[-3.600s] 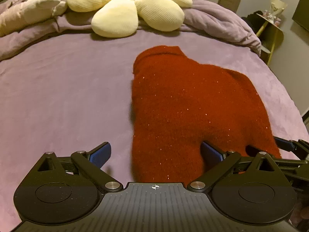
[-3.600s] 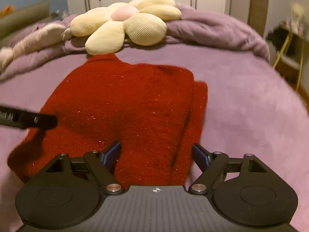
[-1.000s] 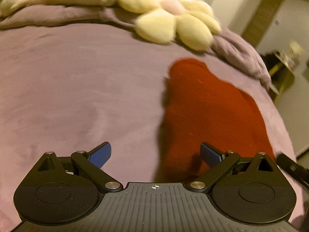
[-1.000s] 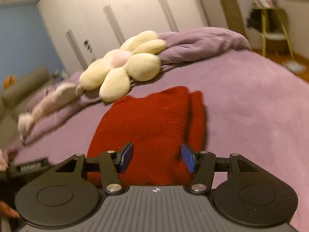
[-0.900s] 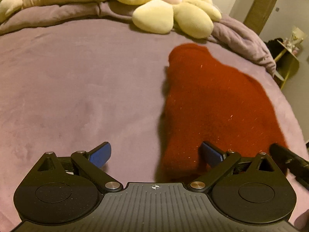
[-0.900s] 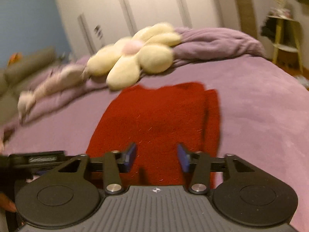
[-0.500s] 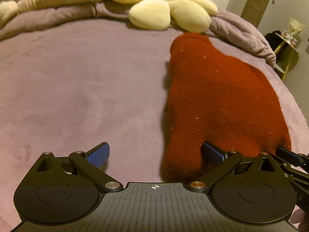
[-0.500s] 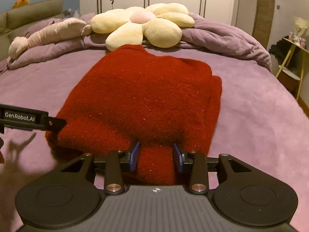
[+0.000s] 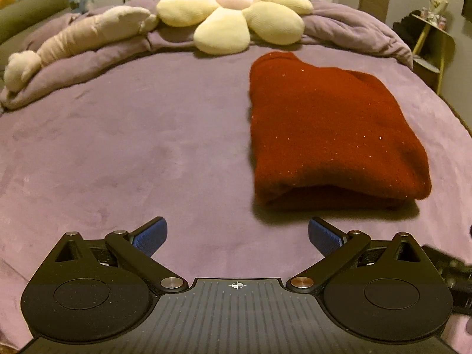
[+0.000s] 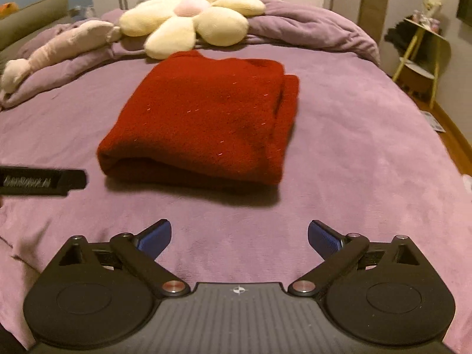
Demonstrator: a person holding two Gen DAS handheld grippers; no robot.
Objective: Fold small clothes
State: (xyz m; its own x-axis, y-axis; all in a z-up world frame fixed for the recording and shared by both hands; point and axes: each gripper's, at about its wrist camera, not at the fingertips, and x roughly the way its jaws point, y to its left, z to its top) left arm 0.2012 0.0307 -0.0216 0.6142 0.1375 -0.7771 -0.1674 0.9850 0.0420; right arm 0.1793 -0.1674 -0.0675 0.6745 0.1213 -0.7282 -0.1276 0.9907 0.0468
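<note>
A folded red knitted sweater (image 9: 327, 135) lies flat on the purple bed cover (image 9: 132, 147). In the right wrist view the sweater (image 10: 206, 124) sits ahead of centre, its folded edge facing me. My left gripper (image 9: 237, 236) is open and empty, held back from the sweater's near left corner. My right gripper (image 10: 239, 236) is open and empty, a short way in front of the sweater's near edge. The tip of the left gripper (image 10: 44, 181) shows at the left edge of the right wrist view.
A cream flower-shaped cushion (image 9: 236, 11) and a pale plush toy (image 9: 76, 41) lie on the bunched purple duvet (image 9: 354, 29) at the head of the bed. A yellow side table (image 10: 421, 56) stands beyond the bed's right edge.
Both grippers have pulled back from the sweater. The right gripper, half closed at the sweater's near edge before, has opened wide. The sweater now lies folded and untouched.
</note>
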